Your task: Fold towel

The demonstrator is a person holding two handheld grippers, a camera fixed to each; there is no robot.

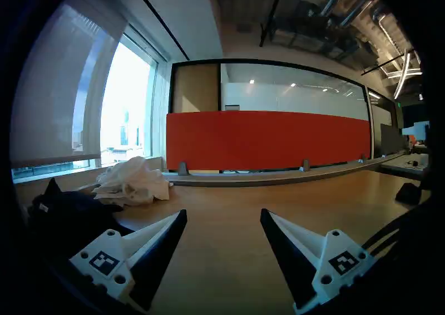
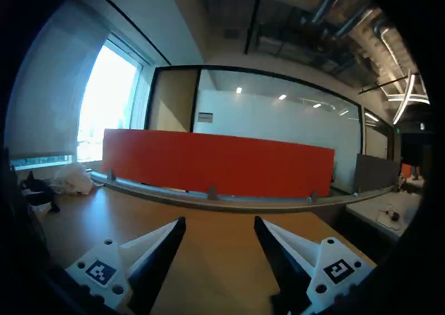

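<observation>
A crumpled white towel (image 1: 132, 181) lies in a heap on the wooden table (image 1: 233, 242), at the far left by the window. My left gripper (image 1: 223, 219) is open low over the table, well short of the towel and to its right, nothing between its fingers. In the right gripper view the same towel (image 2: 72, 178) is small and far off at the left. My right gripper (image 2: 219, 226) is also open and empty above the tabletop (image 2: 222, 259).
A dark object (image 1: 67, 215) sits at the left, just in front of the towel. A red divider panel (image 1: 267, 139) runs along the table's far edge. Another small dark item (image 1: 409, 192) rests at the right. A second desk (image 2: 384, 209) stands to the right.
</observation>
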